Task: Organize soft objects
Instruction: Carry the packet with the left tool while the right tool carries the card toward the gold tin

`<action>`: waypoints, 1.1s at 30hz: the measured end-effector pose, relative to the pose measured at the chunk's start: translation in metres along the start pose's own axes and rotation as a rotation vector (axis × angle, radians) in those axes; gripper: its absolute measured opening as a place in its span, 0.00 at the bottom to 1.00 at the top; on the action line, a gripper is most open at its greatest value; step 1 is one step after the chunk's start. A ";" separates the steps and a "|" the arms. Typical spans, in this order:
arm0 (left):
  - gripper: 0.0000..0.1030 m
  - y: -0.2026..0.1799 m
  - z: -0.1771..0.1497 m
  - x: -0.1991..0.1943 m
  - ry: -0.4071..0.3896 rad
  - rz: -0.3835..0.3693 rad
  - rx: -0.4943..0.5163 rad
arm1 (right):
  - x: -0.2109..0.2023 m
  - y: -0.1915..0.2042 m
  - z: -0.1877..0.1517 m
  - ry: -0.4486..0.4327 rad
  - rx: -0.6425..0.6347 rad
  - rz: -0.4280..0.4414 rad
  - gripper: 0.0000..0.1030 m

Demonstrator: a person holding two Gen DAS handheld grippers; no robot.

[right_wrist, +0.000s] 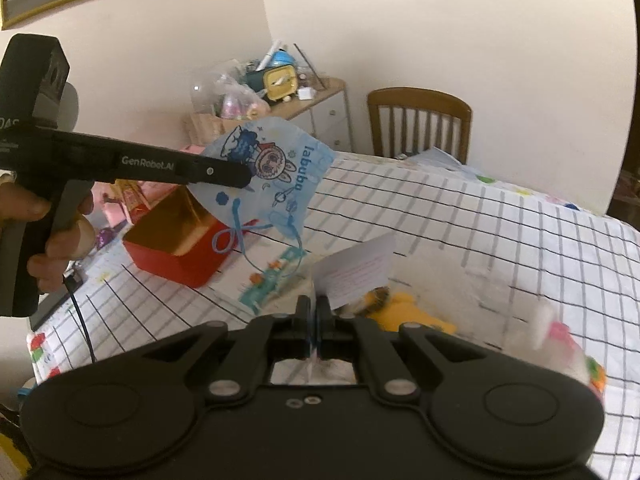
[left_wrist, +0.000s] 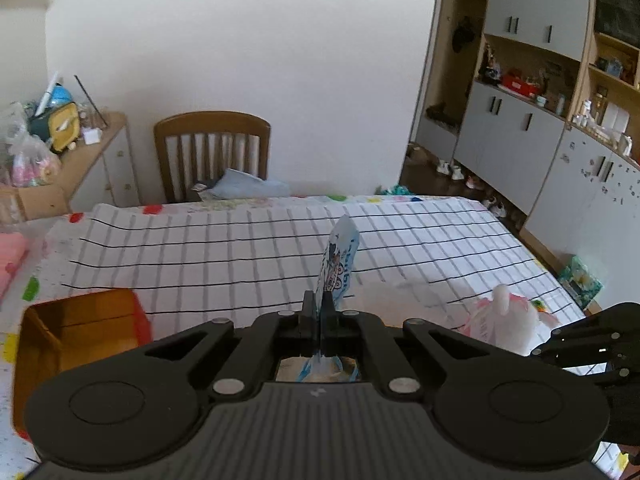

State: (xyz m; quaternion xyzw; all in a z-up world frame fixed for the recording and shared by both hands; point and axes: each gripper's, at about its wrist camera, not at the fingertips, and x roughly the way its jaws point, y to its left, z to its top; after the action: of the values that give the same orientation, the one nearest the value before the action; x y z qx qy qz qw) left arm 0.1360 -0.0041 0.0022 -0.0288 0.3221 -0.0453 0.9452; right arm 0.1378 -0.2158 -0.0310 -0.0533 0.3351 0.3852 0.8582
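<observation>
While left fingers (left_wrist: 319, 304) pinch blue pouch (left_wrist: 338, 258), right fingers (right_wrist: 313, 306) clamp white card (right_wrist: 356, 270).

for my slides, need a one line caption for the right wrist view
Left gripper lifts a blue drawstring pouch over the red box; right gripper pinches a white tag.

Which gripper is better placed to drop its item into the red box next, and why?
Left. The left gripper, shut on the blue pouch, hangs close above the red box. The right gripper, shut on a white tag, is further away.
</observation>
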 end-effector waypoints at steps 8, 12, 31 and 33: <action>0.01 0.048 -0.006 -0.017 0.002 0.053 -0.041 | 0.031 0.042 0.034 -0.009 -0.058 0.076 0.02; 0.01 0.075 -0.009 -0.025 0.004 0.086 -0.059 | 0.050 0.062 0.056 -0.015 -0.101 0.113 0.02; 0.01 0.205 -0.029 -0.015 0.083 0.254 -0.140 | 0.159 0.143 0.114 0.021 -0.206 0.217 0.02; 0.01 0.216 -0.031 -0.008 0.098 0.259 -0.152 | 0.172 0.149 0.117 0.032 -0.211 0.219 0.02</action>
State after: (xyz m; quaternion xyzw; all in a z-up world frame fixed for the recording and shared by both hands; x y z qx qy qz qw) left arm 0.1251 0.2106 -0.0354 -0.0562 0.3713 0.1000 0.9214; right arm 0.1790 0.0366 -0.0227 -0.1125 0.3101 0.5086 0.7953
